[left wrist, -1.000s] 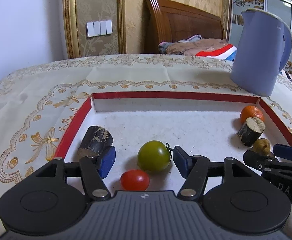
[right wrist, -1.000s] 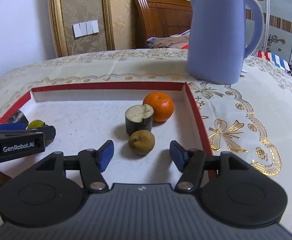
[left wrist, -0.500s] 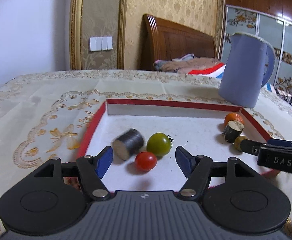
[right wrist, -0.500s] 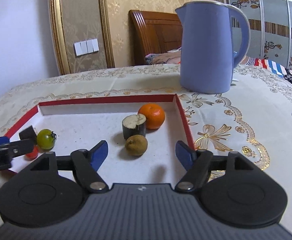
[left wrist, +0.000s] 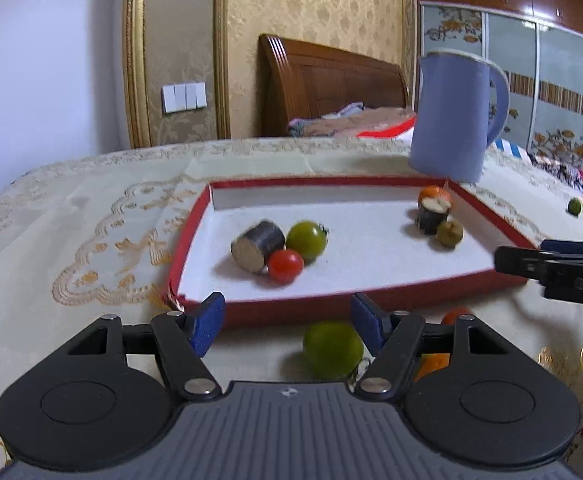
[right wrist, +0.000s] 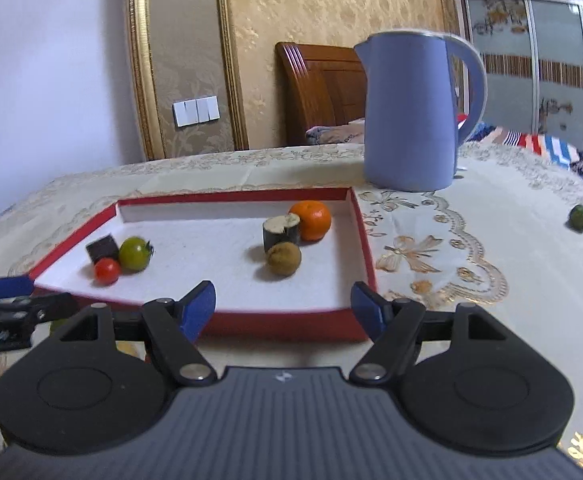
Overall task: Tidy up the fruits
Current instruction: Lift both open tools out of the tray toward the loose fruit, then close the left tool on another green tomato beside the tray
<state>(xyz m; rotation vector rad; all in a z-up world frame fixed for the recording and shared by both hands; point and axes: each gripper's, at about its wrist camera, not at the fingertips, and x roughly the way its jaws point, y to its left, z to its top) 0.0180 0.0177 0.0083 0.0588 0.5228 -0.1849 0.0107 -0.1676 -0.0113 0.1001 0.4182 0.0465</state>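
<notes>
Red tray (left wrist: 207,216): two dark cylinders, one green tomato (left wrist: 306,240), one red tomato (left wrist: 285,266), one orange (right wrist: 310,220), one brownish fruit (right wrist: 283,259). Left gripper (left wrist: 287,322) released, empty; round green fruit (left wrist: 332,349) at 5 o'clock between fingers. Right gripper (right wrist: 283,306) released, empty; tray at 12 o'clock.

Gold damask wallpaper (left wrist: 315,12) with gilt trim (left wrist: 133,52); white switch panel (left wrist: 183,97). Wooden headboard (left wrist: 331,80) behind cream embroidered tablecloth (right wrist: 491,264). Patterned sliding wardrobe doors (left wrist: 539,92) at right.
</notes>
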